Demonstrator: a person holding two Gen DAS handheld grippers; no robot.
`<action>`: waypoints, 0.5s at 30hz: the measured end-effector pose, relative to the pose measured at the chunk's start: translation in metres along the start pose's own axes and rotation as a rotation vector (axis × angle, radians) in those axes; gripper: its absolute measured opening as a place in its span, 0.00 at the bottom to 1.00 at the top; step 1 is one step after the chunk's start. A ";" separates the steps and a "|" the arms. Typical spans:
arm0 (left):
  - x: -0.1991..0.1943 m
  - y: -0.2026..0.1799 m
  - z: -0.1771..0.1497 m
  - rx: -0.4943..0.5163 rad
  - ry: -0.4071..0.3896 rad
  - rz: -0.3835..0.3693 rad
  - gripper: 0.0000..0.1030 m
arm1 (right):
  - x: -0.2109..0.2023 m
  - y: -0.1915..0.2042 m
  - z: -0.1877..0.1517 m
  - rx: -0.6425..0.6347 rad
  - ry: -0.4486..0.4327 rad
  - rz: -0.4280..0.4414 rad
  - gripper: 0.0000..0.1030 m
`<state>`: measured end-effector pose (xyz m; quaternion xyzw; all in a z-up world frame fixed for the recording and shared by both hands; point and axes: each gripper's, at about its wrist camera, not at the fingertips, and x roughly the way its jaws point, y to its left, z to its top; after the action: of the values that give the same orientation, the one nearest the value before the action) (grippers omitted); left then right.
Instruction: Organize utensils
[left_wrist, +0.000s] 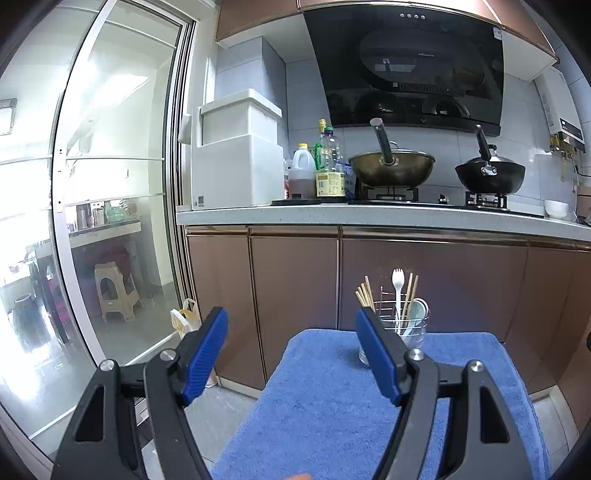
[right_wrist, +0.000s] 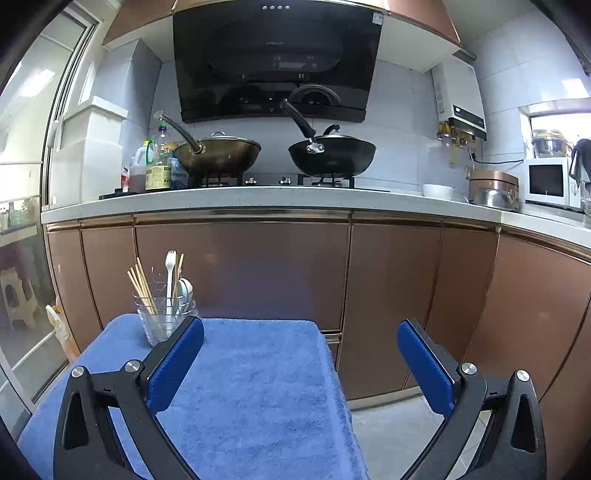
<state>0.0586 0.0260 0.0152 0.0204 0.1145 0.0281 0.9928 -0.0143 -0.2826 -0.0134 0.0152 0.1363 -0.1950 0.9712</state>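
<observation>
A wire and glass utensil holder (left_wrist: 410, 325) (right_wrist: 162, 317) stands at the far end of a blue towel (left_wrist: 332, 398) (right_wrist: 251, 387). It holds wooden chopsticks (left_wrist: 365, 293) (right_wrist: 142, 286), a white fork (left_wrist: 397, 291) (right_wrist: 170, 273) and pale spoons (left_wrist: 417, 310) (right_wrist: 184, 290). My left gripper (left_wrist: 291, 325) is open and empty, short of the holder and to its left. My right gripper (right_wrist: 301, 334) is open and empty over the towel, to the right of the holder.
Brown cabinet doors (right_wrist: 240, 269) stand right behind the towel. On the counter (right_wrist: 258, 197) above are two woks (right_wrist: 218, 153) (right_wrist: 332, 157), oil bottles (left_wrist: 328, 166) and a white box (left_wrist: 236, 158). A glass sliding door (left_wrist: 92, 184) is at left.
</observation>
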 end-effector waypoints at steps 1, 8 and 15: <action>0.000 0.000 -0.001 0.001 0.001 0.002 0.68 | 0.001 0.001 0.000 -0.003 0.003 0.001 1.00; 0.001 0.005 -0.002 -0.011 0.003 0.000 0.68 | 0.002 0.005 -0.003 -0.012 0.015 0.002 1.00; 0.000 0.008 -0.001 -0.018 0.000 -0.006 0.68 | 0.001 0.010 -0.001 -0.025 0.014 0.002 1.00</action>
<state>0.0576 0.0340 0.0144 0.0109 0.1141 0.0261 0.9931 -0.0098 -0.2731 -0.0153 0.0048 0.1456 -0.1921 0.9705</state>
